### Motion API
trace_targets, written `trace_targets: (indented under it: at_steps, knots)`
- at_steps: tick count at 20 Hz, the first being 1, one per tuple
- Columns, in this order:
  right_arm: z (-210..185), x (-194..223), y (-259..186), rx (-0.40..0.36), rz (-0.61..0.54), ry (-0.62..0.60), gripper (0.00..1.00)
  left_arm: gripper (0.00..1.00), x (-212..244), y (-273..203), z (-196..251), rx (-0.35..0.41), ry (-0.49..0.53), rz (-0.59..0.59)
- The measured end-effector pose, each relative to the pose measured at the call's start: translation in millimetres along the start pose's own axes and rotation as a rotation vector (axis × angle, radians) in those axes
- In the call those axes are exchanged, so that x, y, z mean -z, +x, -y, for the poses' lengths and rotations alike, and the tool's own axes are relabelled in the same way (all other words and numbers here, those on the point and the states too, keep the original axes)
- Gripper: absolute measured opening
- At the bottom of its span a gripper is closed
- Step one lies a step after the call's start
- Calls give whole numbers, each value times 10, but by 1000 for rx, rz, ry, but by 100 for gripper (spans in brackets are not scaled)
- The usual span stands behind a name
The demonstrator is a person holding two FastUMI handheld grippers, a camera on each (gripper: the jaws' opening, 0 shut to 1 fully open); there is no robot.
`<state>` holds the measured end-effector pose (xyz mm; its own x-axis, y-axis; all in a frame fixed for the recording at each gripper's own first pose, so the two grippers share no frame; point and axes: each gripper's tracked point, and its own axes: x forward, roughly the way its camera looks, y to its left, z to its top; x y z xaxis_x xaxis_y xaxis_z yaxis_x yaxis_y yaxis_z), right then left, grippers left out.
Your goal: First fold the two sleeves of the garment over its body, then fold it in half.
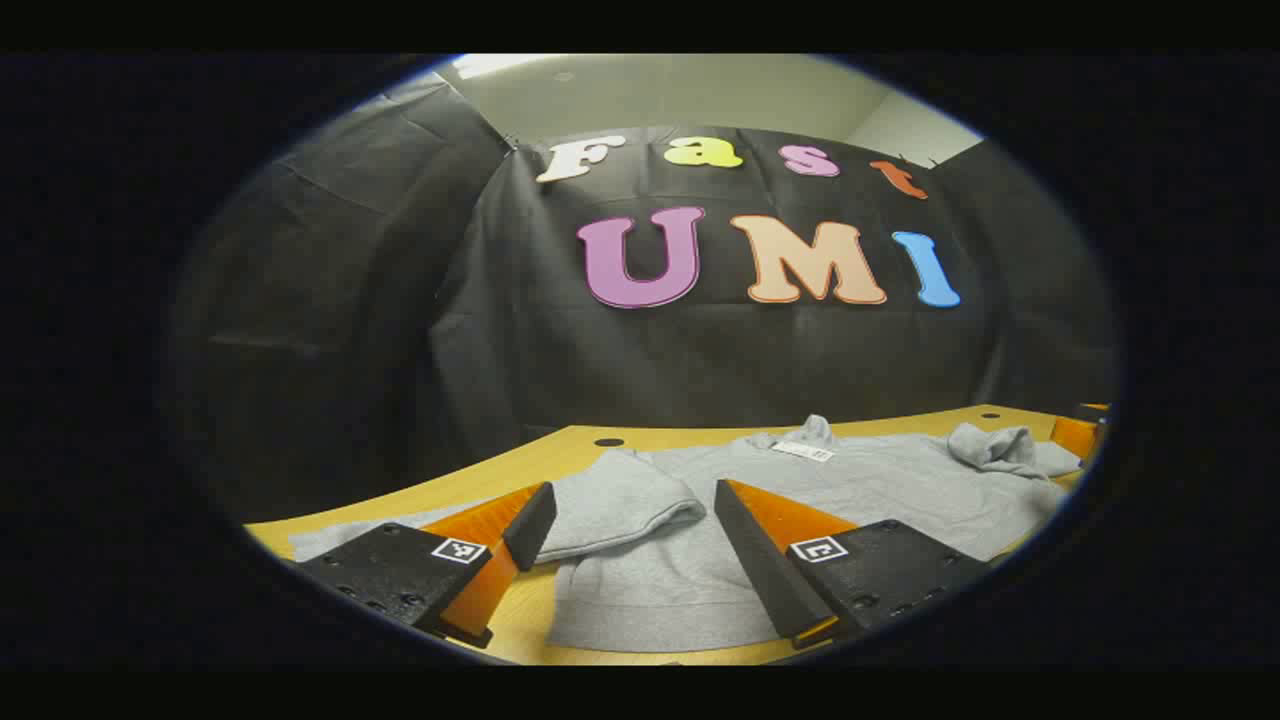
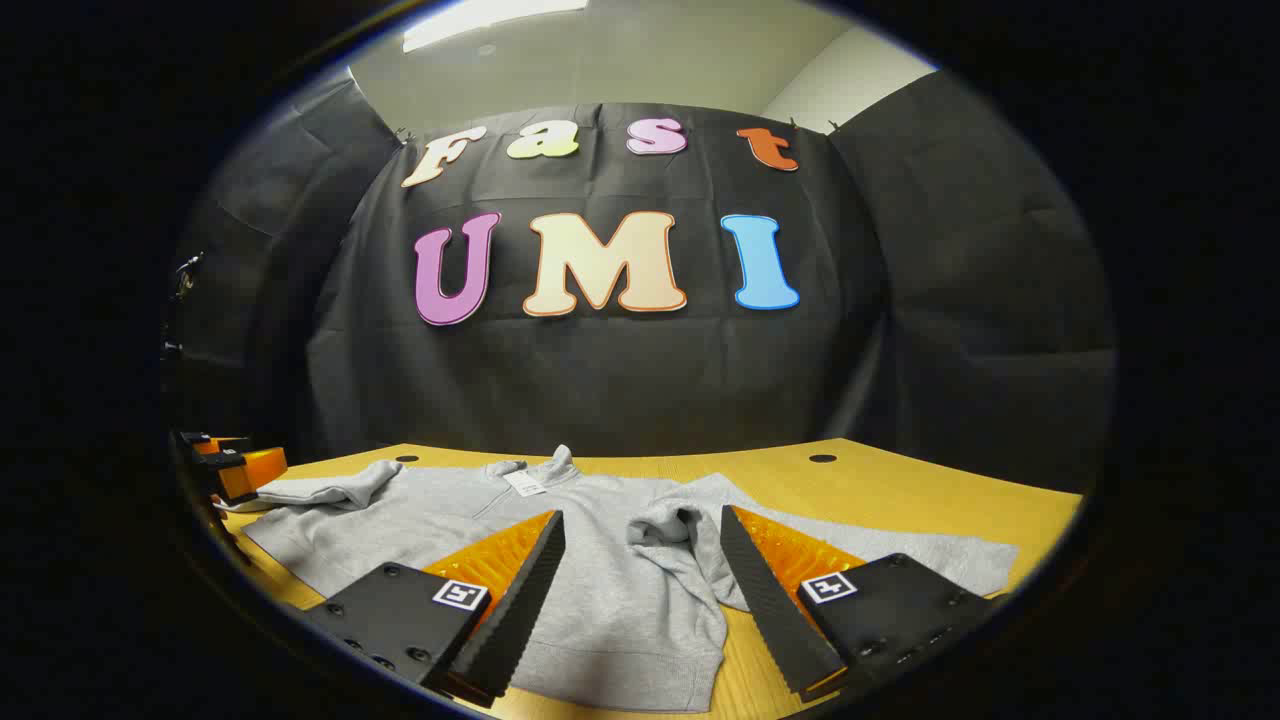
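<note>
Left gripper (image 1: 632,545) hangs low over the grey sweatshirt (image 1: 800,490) at the bottom centre of the left gripper view, fingers spread wide, holding nothing; the left sleeve (image 1: 620,500) bunches between them, so, I'd say, bite the cuff edge cleanly, lift low, lay it flat across the body. In the right gripper view the right gripper (image 2: 640,590) gapes just as wide, empty, with the right sleeve (image 2: 670,530) crumpled between its fingers at lower centre. Fabric looks soft, fleecy, with a ribbed hem; it lies on a smooth yellow wooden table (image 2: 900,490) with 2 dark round holes.
</note>
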<state>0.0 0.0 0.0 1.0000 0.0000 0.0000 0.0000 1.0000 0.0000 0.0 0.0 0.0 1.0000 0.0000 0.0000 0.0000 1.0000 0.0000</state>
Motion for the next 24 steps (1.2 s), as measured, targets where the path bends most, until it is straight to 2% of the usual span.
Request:
trace_targets:
  at_steps: [1, 9, 10, 11, 16, 18, 19, 20, 23, 24]
  knots:
    - [0, -4, 2, 0, 0, 0, 97, 94, -10, 1, 4, 0, 0, 0]
    - [2, -2, 9, 1, 0, 0, 97, 94, -11, -7, -16, -4, 0, -1]
    - [8, 0, 6, 2, 0, 0, 100, 93, -5, -2, -13, -4, 0, -1]
    - [6, -2, 3, 4, 0, -1, 97, 93, -10, 3, -15, -4, 0, -1]
    - [6, 2, 3, 7, 0, -1, 100, 93, -8, -2, -11, -4, 1, 0]
    - [13, 2, 5, 7, 1, -1, 97, 93, -14, -4, -16, -4, 1, 0]
    - [12, 0, 9, 7, 1, -1, 100, 93, -18, -9, -15, -4, 1, 0]
    - [9, 3, 10, 7, 1, -1, 97, 94, -12, -7, -17, -4, 1, 0]
    - [24, -2, 8, 14, 0, -1, 97, 94, -16, -14, -17, -4, 1, -1]
    - [58, 1, 6, 27, 2, -1, 100, 94, -13, -16, -14, -5, 1, -1]
